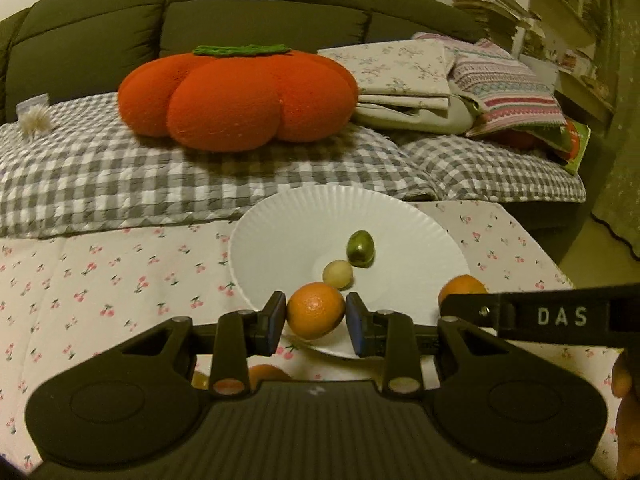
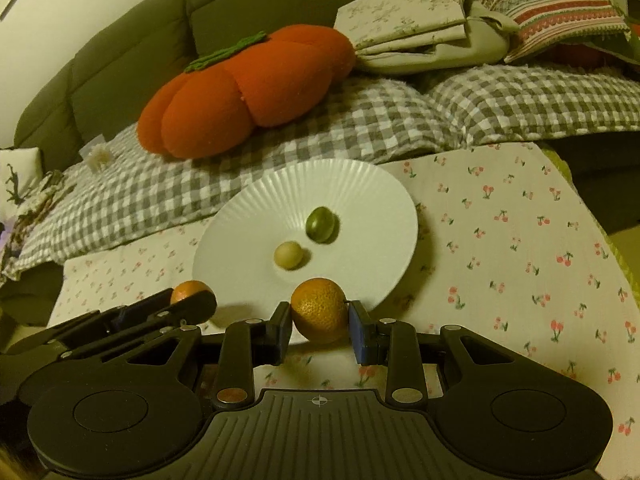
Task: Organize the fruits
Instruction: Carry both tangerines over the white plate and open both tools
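A white ribbed plate (image 1: 280,232) (image 2: 360,188) lies on the cherry-print cloth. On it sit a green fruit (image 1: 361,249) (image 2: 322,219) and a small pale round fruit (image 1: 338,274) (image 2: 287,255). My left gripper (image 1: 316,326) is shut on an orange (image 1: 315,310) over the plate's near rim. My right gripper (image 2: 319,328) is shut on another orange (image 2: 319,309) at the plate's near edge. The right gripper and its orange (image 1: 462,285) show at the right of the left wrist view. The left gripper's orange (image 2: 191,290) shows at the left of the right wrist view.
A big orange pumpkin cushion (image 1: 236,92) lies on a grey checked blanket (image 1: 100,168) behind the plate. Folded linens and a striped pillow (image 1: 508,84) lie to the right. A dark green sofa back (image 1: 240,8) stands behind. More orange fruit (image 1: 264,374) shows under the left gripper.
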Tool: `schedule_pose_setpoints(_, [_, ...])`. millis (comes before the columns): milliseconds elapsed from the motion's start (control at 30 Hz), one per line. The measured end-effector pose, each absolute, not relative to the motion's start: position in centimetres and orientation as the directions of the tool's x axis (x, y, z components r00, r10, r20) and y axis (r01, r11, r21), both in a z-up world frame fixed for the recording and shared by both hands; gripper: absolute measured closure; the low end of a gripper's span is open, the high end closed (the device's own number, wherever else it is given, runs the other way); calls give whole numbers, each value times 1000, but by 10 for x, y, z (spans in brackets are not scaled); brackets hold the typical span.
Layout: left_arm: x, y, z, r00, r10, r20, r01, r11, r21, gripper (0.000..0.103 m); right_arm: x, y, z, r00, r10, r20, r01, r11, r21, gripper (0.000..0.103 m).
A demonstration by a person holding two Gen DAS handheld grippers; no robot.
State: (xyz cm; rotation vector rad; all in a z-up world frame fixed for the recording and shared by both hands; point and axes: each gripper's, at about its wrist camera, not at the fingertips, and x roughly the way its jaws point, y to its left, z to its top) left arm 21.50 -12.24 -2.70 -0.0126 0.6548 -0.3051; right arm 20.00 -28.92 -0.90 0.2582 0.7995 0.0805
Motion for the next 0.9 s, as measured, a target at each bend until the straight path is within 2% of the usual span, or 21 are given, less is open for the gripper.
schedule_pose_setpoints(633, [232,-138,-45,735,-305,-606,311,945,-98,71,216,-295,-22,697,146,-702,22,974,225,73])
schedule_pose_setpoints(667, [233,-138,-46,733,-307,-607,309,945,-104,70,218,-296,-23,697,151,-701,19,974,228,71])
schedule_pose_setpoints(700, [233,-137,-45,729,-314,-608,310,944,-115,61,219,-297,-23,697,157,-700,15,972,233,71])
schedule_pose_setpoints(800, [233,-132,-42,739,-310,-598,293,947,-128,45,220,-301,-22,700,164,-695,23,967,252,68])
schedule_pose_setpoints(867, [233,-126,-37,745,-313,-589,287,948,-139,45,219,-305,-18,712,162,-684,36,963,266,61])
schedule_pose_setpoints(900, [233,-123,-35,747,-312,-587,280,948,-149,45,218,-307,-16,717,160,-678,44,961,274,61])
